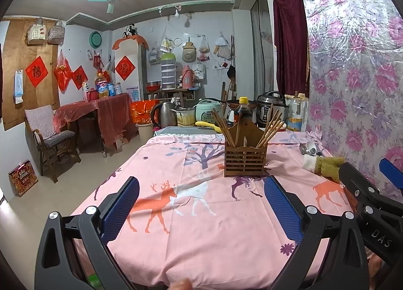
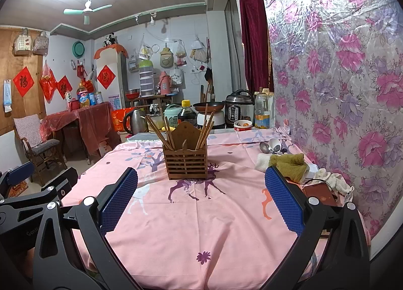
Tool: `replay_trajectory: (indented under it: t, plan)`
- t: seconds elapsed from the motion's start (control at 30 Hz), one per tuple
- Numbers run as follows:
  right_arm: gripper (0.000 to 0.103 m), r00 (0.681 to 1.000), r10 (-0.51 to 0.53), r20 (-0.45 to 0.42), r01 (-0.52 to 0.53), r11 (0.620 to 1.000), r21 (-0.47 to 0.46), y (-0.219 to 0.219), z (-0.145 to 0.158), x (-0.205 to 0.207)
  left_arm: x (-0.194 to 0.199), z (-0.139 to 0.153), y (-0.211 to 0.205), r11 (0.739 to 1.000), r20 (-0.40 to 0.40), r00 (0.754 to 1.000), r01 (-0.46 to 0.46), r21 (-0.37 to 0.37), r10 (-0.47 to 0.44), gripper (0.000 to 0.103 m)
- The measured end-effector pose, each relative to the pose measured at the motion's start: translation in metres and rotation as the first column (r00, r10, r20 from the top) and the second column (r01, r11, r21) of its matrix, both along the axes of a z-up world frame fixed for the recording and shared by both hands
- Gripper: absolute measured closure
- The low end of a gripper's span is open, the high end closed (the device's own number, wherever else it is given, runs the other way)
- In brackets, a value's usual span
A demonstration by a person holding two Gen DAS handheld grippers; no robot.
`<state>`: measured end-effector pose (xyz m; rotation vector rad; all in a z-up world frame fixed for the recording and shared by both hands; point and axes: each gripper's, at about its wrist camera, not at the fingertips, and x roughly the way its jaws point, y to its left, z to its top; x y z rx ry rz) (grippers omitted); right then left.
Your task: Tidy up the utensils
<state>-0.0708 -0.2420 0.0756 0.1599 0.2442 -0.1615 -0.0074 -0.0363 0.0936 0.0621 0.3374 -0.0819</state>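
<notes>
A table under a pink tablecloth (image 1: 206,239) printed with deer and trees fills the near ground. A flowered wall covering (image 2: 340,75) runs along its right side.

The wooden holder (image 2: 185,164) stands upright on the cloth, toward the far middle of the table. It is a slatted box with a taller peaked back panel. In the left wrist view the same holder (image 1: 245,161) sits ahead and a little to the right.

Beyond the holder, at the far end of the table, stand a dark sauce bottle (image 2: 187,115), a pressure cooker (image 2: 236,111) and a kettle (image 2: 136,120).

To the right of the holder, close to the wall, lies an olive-green cloth (image 2: 289,164). Just behind it are spoons (image 2: 270,146), lying flat with their bowls toward the holder; where their handles lie is hard to tell.

Chopsticks (image 2: 161,131) stand in the holder in two bunches, long axes near upright. The left bunch leans left at the top, and the right bunch leans right.

The left gripper (image 1: 201,204) hovers over the cloth short of the holder, its blue fingers wide apart and holding nothing. The right gripper (image 2: 201,194) does the same, its fingers spread and bare.
</notes>
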Motion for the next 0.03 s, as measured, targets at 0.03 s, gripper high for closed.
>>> replay_trajectory:
  t: [0.03]
  plan:
    - [0.006,1.000,0.000,0.000,0.000,1.000,0.001,0.0002,0.0001,-0.0002,-0.0002,0.0001,0.0004,1.000,0.000,1.000,-0.001,-0.001,0.001,0.005]
